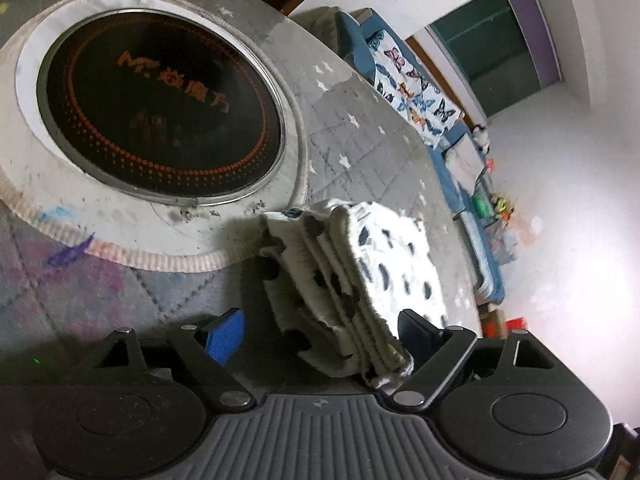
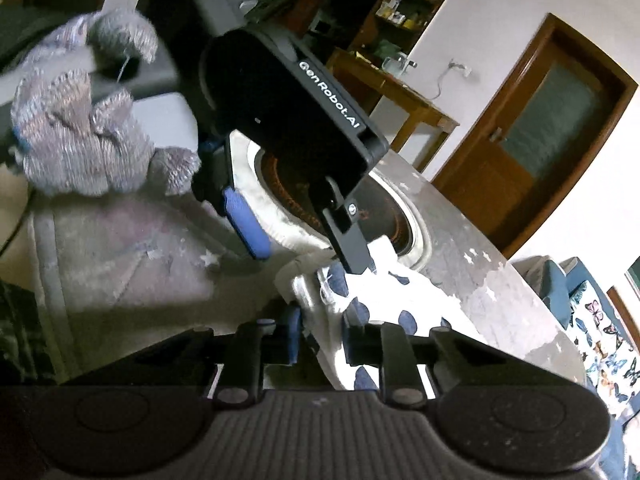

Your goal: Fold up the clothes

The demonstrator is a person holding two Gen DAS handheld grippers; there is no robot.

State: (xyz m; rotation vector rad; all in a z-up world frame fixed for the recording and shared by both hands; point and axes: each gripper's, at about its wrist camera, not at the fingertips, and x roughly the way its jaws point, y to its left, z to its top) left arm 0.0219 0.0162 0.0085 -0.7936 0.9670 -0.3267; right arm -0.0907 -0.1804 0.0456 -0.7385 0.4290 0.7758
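A white garment with dark blue spots (image 1: 392, 264) lies folded into a thick stack on the grey quilted table cover (image 1: 352, 140). In the left wrist view my left gripper (image 1: 320, 334) stands open around the near end of the stack, its blue pad (image 1: 224, 336) well clear on the left. In the right wrist view the same garment (image 2: 400, 292) runs between the close-set fingers of my right gripper (image 2: 322, 336), which is shut on its near edge. Above it a gloved hand (image 2: 80, 128) holds the left gripper (image 2: 304, 248), with one black finger resting at the cloth's far edge.
A round black glass heater plate (image 1: 160, 108) with orange markings sits in a white ring in the table top, just beyond the garment. A blue sofa with a butterfly cushion (image 1: 416, 88) stands past the table edge. A wooden door (image 2: 536, 136) and a desk (image 2: 400, 96) are behind.
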